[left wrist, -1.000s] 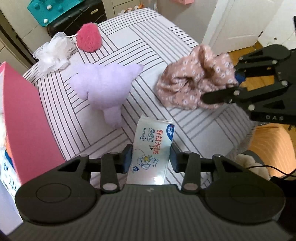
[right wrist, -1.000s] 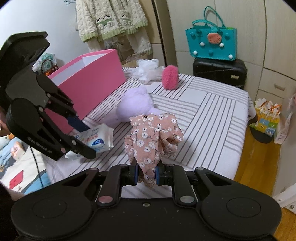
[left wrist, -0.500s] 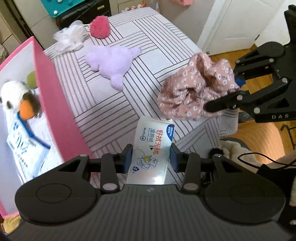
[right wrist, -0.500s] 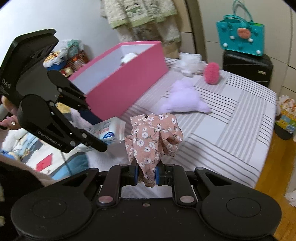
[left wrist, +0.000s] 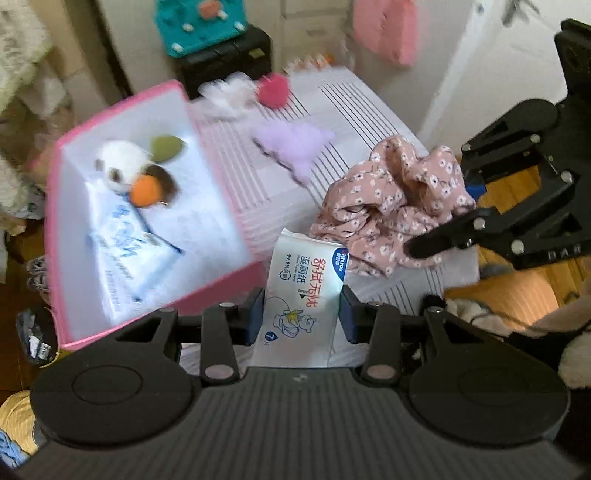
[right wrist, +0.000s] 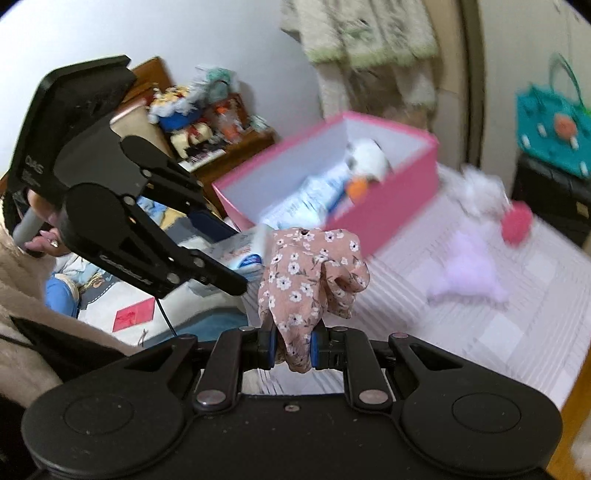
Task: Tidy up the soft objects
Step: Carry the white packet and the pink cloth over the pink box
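Observation:
My left gripper is shut on a white wet-wipes pack, held in the air near the front corner of the pink box. My right gripper is shut on a pink floral cloth, lifted above the striped bed. In the left wrist view that cloth hangs at the right, with the right gripper behind it. Inside the box lie a white plush with an orange beak and another wipes pack. A lilac plush, a pink puff and a white mesh puff rest on the bed.
A teal bag stands on a black case beyond the bed. A person's hand holds the left gripper's handle. Wood floor lies right of the bed; clutter and toys sit left of the box.
Both grippers have risen with their loads and swung toward the pink box. The box's inside has come into full view; the bed items look farther away.

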`<state>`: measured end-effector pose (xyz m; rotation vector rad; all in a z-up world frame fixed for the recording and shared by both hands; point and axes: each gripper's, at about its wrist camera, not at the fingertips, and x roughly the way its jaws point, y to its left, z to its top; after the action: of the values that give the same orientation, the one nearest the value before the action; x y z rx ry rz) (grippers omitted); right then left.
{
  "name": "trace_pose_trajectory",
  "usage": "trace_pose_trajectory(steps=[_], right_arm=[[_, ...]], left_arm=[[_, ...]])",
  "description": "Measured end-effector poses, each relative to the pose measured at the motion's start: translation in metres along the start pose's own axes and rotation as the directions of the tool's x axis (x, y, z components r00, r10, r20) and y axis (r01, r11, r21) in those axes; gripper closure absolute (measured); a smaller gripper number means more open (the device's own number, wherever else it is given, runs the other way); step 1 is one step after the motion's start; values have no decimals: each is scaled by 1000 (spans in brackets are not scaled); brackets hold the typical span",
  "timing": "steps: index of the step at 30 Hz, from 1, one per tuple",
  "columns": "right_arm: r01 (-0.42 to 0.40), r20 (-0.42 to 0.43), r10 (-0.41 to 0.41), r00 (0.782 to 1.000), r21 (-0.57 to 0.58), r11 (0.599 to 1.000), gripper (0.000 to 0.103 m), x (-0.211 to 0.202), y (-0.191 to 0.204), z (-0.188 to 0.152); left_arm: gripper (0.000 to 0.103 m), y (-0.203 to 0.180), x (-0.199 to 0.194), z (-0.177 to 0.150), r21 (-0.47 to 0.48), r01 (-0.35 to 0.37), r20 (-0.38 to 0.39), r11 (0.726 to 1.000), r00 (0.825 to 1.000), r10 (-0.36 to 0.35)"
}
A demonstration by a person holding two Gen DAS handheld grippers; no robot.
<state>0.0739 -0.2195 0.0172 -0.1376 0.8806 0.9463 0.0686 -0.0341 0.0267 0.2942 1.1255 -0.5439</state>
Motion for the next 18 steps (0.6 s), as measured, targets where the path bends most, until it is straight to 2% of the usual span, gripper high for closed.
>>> trace_pose_trajectory(steps=[4,11,14,18], right_arm=[[-12,24,14,1000,-79,997,84,8,19,29],[-18,-3,17,1000,-141,990,84,47,22,77],[1,-17,-3,1000,-135,991,83,72,15,95],[-8,-48,2,999,-132,991,83,99,10,108]], left_arm=[[63,18,-24,-10,-40,-41,90,998,995,44],[63,54,-40,-15,-79,-92,168,993,980,104],[64,75,-34,-11,-99,-103,178,990,977,119],[64,107,-15,1,-150,-63,159,987,983,87]])
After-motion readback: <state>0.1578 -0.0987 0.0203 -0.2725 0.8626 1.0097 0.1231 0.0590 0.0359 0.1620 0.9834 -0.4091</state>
